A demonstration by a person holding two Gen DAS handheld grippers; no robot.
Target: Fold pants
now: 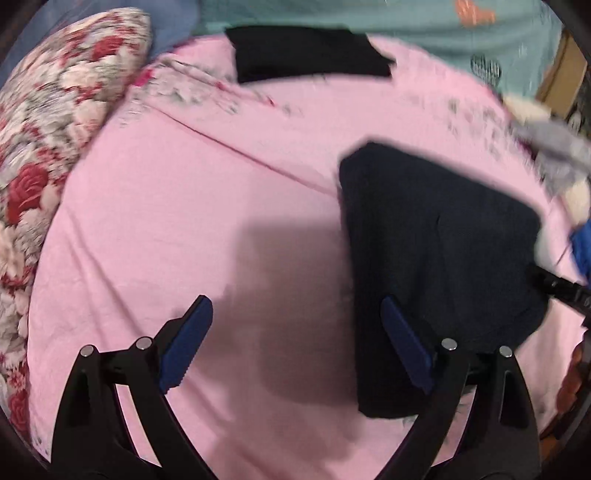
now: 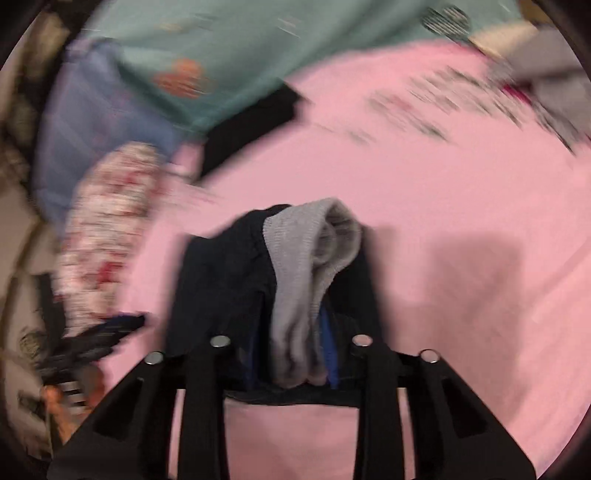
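The dark navy pants [image 1: 436, 258] lie folded into a compact block on the pink bedsheet [image 1: 184, 221], right of centre in the left wrist view. My left gripper [image 1: 295, 339] is open and empty above the sheet, its right finger over the pants' left edge. In the right wrist view my right gripper [image 2: 295, 347] is shut on the pants [image 2: 221, 280], pinching the dark cloth together with its grey lining [image 2: 314, 266]; the fingertips are hidden by cloth. The right gripper also shows at the pants' right edge in the left wrist view [image 1: 561, 291].
A floral pillow [image 1: 55, 129] lies at the left. A second folded black garment [image 1: 310, 51] sits at the far edge of the bed. A teal cloth [image 1: 443, 29] hangs behind. Grey and white clothing [image 1: 554, 147] lies at the right edge.
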